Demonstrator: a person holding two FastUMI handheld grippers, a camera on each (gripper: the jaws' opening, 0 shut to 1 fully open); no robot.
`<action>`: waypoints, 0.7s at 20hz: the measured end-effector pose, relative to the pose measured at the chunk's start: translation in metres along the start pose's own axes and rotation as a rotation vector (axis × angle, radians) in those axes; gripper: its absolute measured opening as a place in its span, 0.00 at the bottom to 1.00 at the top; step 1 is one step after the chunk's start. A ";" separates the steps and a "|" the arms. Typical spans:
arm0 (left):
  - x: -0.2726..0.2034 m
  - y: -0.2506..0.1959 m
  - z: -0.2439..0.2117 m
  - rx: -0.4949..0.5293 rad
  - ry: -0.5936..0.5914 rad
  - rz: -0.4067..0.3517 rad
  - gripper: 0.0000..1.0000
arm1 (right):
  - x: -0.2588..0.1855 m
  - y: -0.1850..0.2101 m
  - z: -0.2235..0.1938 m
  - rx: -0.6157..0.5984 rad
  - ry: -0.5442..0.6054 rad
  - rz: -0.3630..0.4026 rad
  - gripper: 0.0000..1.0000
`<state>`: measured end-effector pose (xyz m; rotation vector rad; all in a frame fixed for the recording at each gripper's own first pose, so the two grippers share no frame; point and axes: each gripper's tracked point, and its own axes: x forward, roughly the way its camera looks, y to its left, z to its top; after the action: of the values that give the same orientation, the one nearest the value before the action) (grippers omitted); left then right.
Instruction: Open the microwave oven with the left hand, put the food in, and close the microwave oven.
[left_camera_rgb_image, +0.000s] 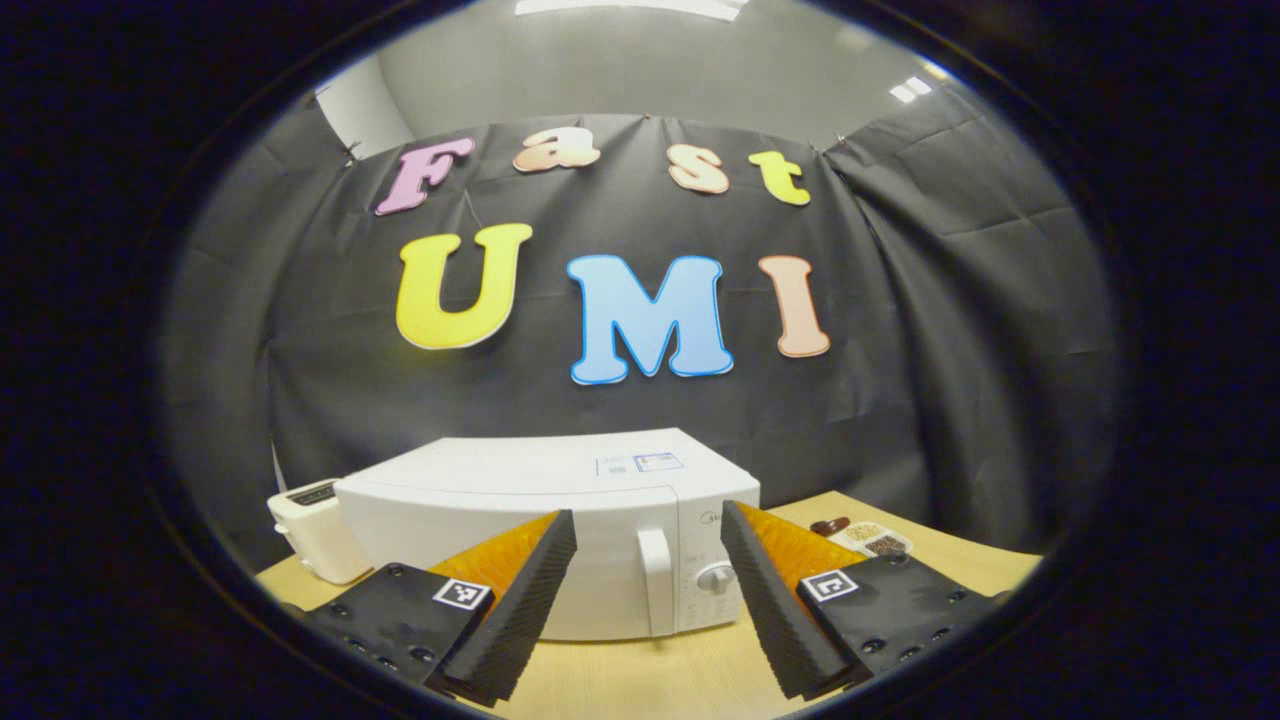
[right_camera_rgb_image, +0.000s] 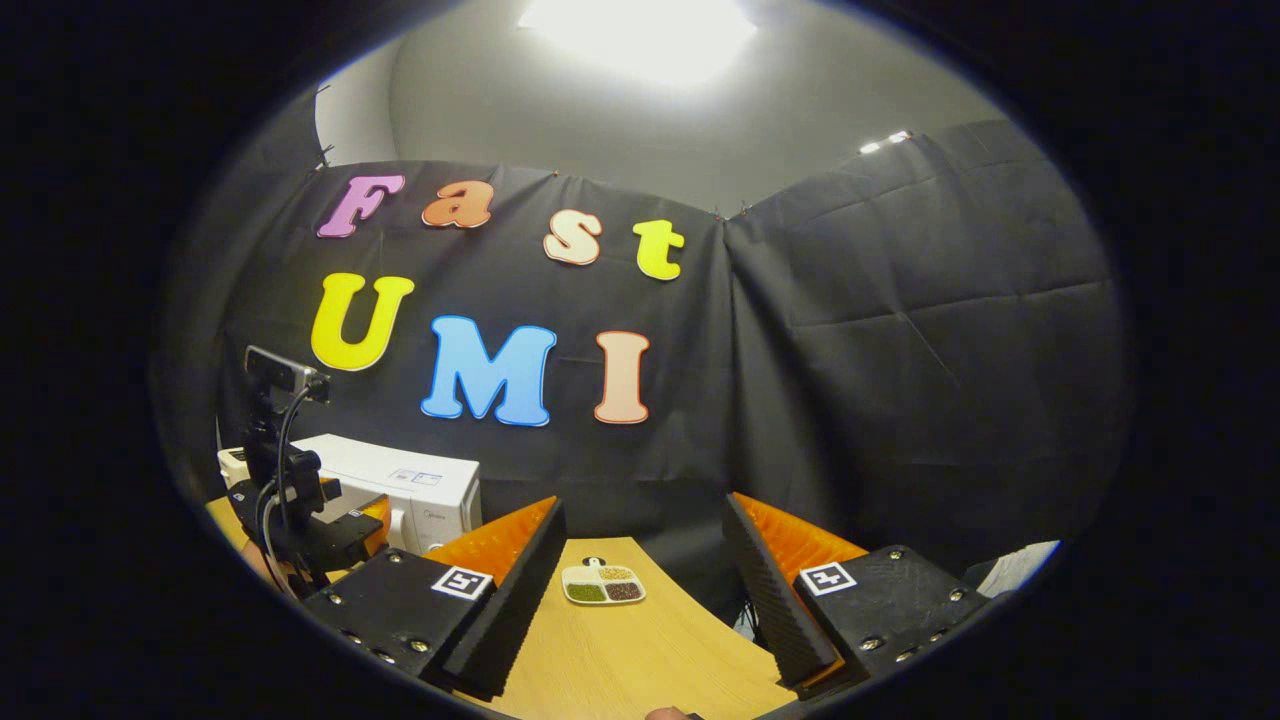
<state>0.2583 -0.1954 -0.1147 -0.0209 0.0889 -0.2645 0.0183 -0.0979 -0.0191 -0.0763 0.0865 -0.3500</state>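
A white microwave oven (left_camera_rgb_image: 560, 520) stands on the wooden table (left_camera_rgb_image: 640, 680) with its door shut; its handle (left_camera_rgb_image: 654, 580) and a dial (left_camera_rgb_image: 716, 577) face me. My left gripper (left_camera_rgb_image: 648, 535) hangs open in front of it, the handle between its fingers but farther off. A small plate of food (right_camera_rgb_image: 603, 585) with several coloured portions lies on the table ahead of my right gripper (right_camera_rgb_image: 645, 525), which is open and empty. That plate (left_camera_rgb_image: 872, 540) sits right of the microwave. The left gripper (right_camera_rgb_image: 330, 535) with its camera mast appears far left, before the microwave (right_camera_rgb_image: 400, 485).
A white toaster (left_camera_rgb_image: 315, 530) stands at the microwave's left side. A dark item (left_camera_rgb_image: 830, 524) lies beside the food plate. Black cloth walls close the back and right. A white object (right_camera_rgb_image: 1015, 570) shows at the far right edge.
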 end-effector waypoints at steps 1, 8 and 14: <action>0.009 -0.001 -0.008 0.002 0.013 -0.002 0.97 | -0.001 -0.005 -0.002 -0.006 0.010 -0.021 0.95; 0.056 -0.004 -0.064 0.008 0.108 0.005 0.97 | -0.008 -0.016 -0.009 -0.033 0.044 -0.094 0.96; 0.073 -0.011 -0.087 0.006 0.156 -0.010 0.80 | -0.014 -0.020 -0.013 -0.044 0.060 -0.115 0.96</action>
<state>0.3177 -0.2261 -0.2068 0.0048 0.2430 -0.2757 -0.0029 -0.1125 -0.0289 -0.1143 0.1495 -0.4651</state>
